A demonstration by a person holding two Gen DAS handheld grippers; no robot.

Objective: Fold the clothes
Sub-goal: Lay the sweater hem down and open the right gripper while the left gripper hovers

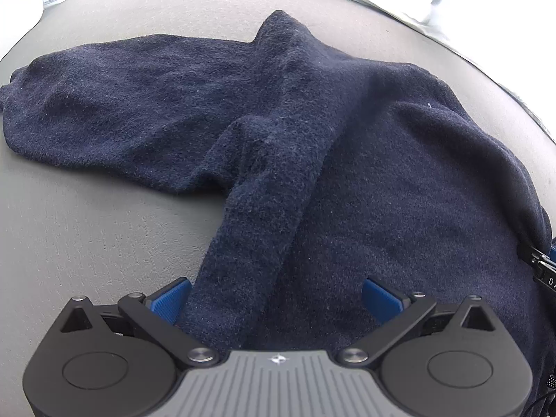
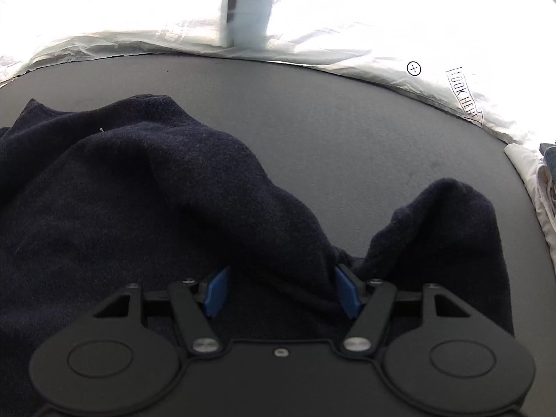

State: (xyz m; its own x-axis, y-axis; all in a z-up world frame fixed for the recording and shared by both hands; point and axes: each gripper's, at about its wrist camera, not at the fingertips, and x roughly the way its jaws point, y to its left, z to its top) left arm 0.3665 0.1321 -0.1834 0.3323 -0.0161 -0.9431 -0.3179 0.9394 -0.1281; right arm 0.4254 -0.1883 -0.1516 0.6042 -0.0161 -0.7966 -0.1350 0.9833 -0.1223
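Observation:
A dark navy sweater [image 1: 382,173] lies spread on the grey table [image 1: 87,226]. One sleeve [image 1: 104,104] stretches out to the left. The other sleeve [image 1: 257,208] is folded across the body and runs down between the jaws of my left gripper [image 1: 275,299], which stand wide open with the blue pads [image 1: 170,299] not pressing on it. In the right wrist view the sweater [image 2: 139,191] bunches up into my right gripper [image 2: 281,292], which is shut on a thick fold of it. Ridges of cloth rise toward the pads [image 2: 347,292]. A loose corner [image 2: 451,226] humps up to the right.
Beyond the table's far edge [image 2: 347,121] lies a crinkled white sheet [image 2: 347,34] printed with a carrot and small marks, with a pale upright post [image 2: 248,3] behind it. A pile of white cloth [image 2: 542,187] sits at the table's right edge.

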